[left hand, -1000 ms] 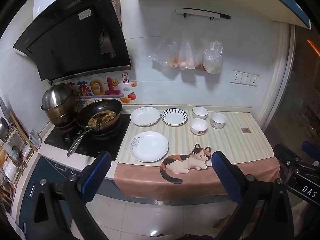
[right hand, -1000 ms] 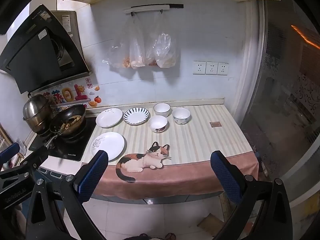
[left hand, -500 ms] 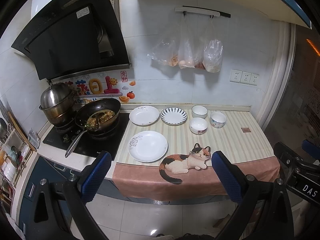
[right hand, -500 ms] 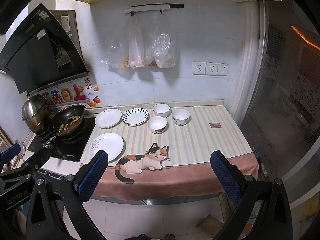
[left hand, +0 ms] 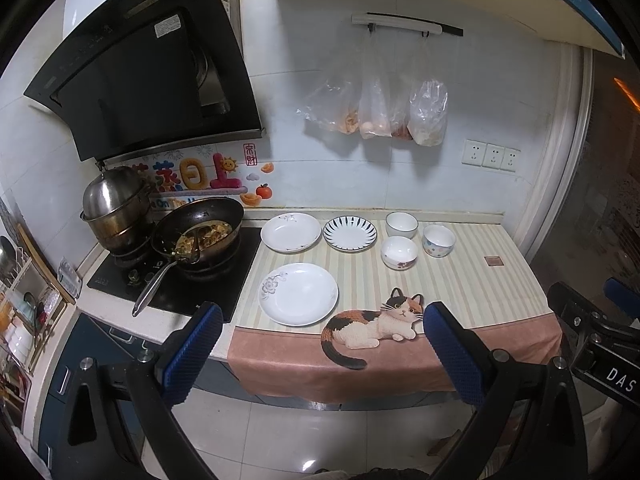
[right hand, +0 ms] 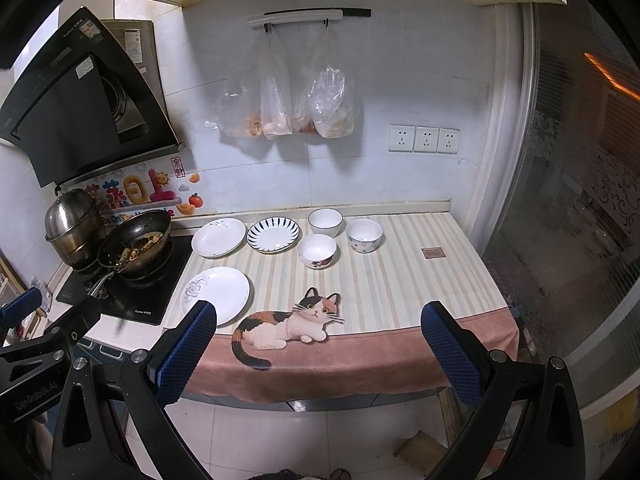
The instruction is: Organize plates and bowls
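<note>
Three plates lie on the striped counter: a white flowered plate near the front, a white plate behind it, and a blue-striped plate beside that. Three bowls stand to their right: a white one at the back, a patterned one, and one in front. My left gripper and right gripper are both open and empty, held back from the counter's front edge.
A wok with food and a steel pot sit on the black stove at left. A cat-print cloth hangs over the counter edge. Plastic bags hang on the wall. A dish rack stands far left.
Both views have shifted very slightly; the grippers stay open and away from the counter. No dish has moved.
</note>
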Tool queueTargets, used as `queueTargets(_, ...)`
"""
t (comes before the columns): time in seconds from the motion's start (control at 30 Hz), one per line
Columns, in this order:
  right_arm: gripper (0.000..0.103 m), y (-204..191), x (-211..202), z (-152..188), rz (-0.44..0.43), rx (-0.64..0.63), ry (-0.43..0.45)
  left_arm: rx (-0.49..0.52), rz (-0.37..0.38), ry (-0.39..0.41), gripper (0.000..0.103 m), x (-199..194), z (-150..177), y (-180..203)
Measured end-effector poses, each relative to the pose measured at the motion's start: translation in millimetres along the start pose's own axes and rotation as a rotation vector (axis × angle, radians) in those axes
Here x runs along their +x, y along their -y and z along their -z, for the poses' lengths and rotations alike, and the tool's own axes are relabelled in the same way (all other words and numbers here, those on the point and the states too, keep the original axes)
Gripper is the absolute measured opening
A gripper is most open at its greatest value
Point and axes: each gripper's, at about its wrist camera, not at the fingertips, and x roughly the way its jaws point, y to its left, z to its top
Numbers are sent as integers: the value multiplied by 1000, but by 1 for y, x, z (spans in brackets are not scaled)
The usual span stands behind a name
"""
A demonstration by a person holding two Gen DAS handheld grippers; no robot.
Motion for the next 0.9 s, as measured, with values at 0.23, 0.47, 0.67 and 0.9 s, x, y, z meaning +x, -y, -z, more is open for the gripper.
queueTargets(0.23,103,-8,-4,-1,1,-8,8,2,0,0,103,0,-1,0)
queueTargets(0.47,103,-9,-4,-1,1,-8,8,0,0,0,103,0,-2,1)
queueTargets(0.67,103,-9,-5,0,2,-8,9,-3,1,1,103,1,-4,-1)
queueTargets(0.9,103,-13,-5,-2,0,-9,7,-3,-1,2,103,2,-4,-4)
